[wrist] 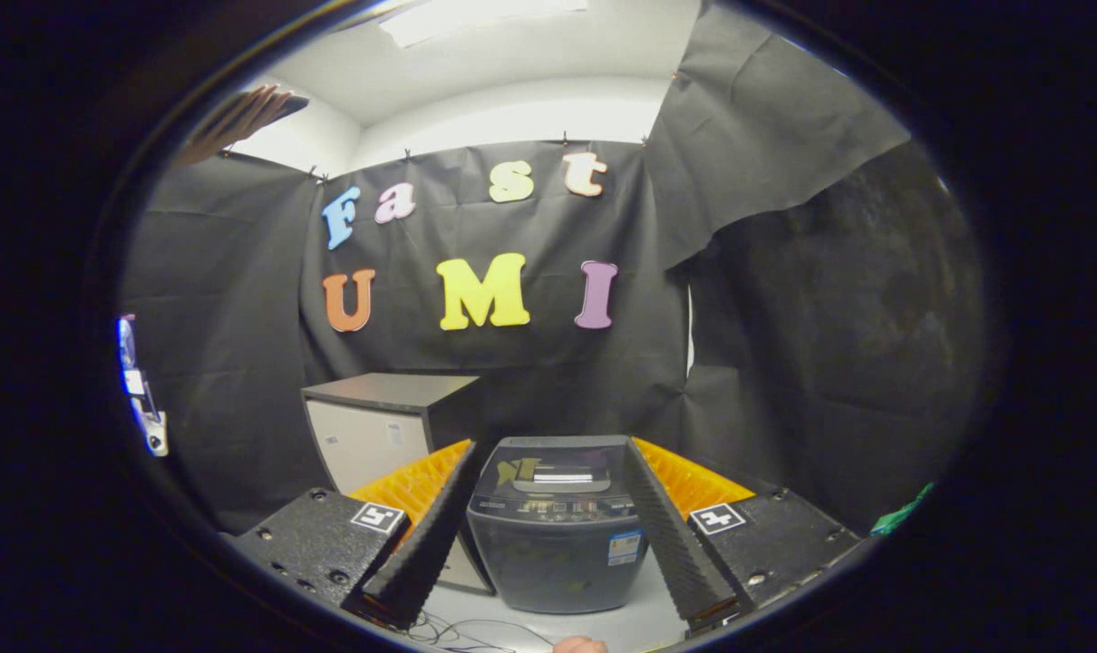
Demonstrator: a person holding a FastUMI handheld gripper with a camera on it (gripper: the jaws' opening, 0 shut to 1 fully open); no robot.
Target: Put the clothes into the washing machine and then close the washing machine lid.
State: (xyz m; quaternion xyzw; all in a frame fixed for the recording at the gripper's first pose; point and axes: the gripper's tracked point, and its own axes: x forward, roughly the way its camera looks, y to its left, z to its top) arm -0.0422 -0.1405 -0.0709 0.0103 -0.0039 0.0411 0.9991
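Note:
A small dark grey top-loading washing machine (pixel 556 526) stands on a white surface, seen between and just beyond my fingers. Its glossy lid (pixel 553 472) lies flat and shut. My gripper (pixel 548 599) is open, its two fingers (pixel 422 553) spread to either side of the machine with nothing between them. A scrap of green cloth (pixel 902 517) shows far off to the right, beyond the right finger.
A cabinet (pixel 376 426) with a dark top and pale front stands behind and left of the machine. Thin cables (pixel 458 630) trail on the white surface by the left finger. A fingertip of a hand (pixel 577 645) peeks in below the machine. Black cloth walls close in all round.

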